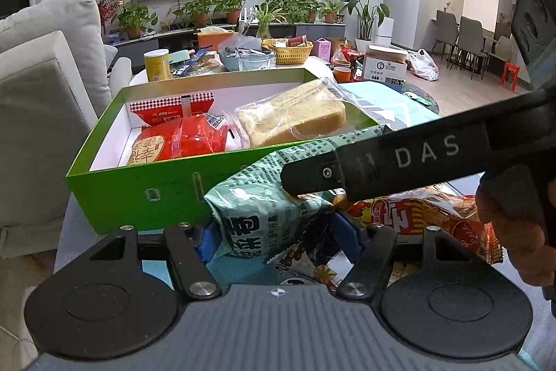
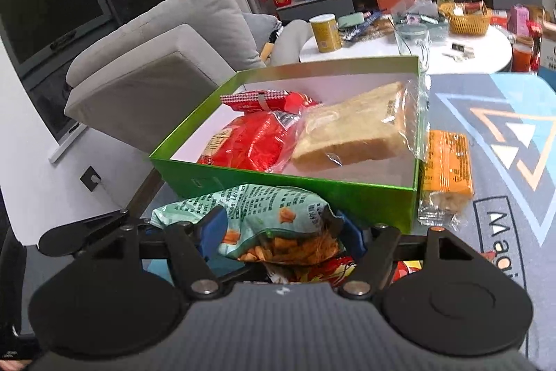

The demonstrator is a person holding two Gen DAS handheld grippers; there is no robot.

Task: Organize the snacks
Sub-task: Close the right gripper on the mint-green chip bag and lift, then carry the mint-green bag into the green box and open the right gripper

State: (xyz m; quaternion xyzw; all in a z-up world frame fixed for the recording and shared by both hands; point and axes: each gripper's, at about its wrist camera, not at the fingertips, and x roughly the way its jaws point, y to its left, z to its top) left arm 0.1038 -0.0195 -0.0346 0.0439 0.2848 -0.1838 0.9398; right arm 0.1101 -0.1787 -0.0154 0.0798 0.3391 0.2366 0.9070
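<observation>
A green open box [image 1: 139, 190] [image 2: 365, 197] holds a red snack bag [image 1: 180, 141] [image 2: 250, 141] and a wrapped bread slice [image 1: 292, 120] [image 2: 351, 134]. A mint-green snack bag [image 1: 257, 218] [image 2: 274, 214] is held up just in front of the box's near wall. My left gripper [image 1: 274, 232] and my right gripper [image 2: 278, 228] are both shut on this bag. The right gripper's black body [image 1: 399, 159] crosses the left wrist view. A red-orange snack bag [image 1: 427, 211] [image 2: 312, 270] lies beneath.
An orange wrapped snack bar [image 2: 448, 166] lies right of the box on a blue patterned mat [image 2: 504, 134]. A grey sofa [image 1: 41, 93] is at the left. A white round table [image 2: 451, 54] with a yellow can [image 2: 325, 33] and a basket [image 2: 467, 18] stands behind.
</observation>
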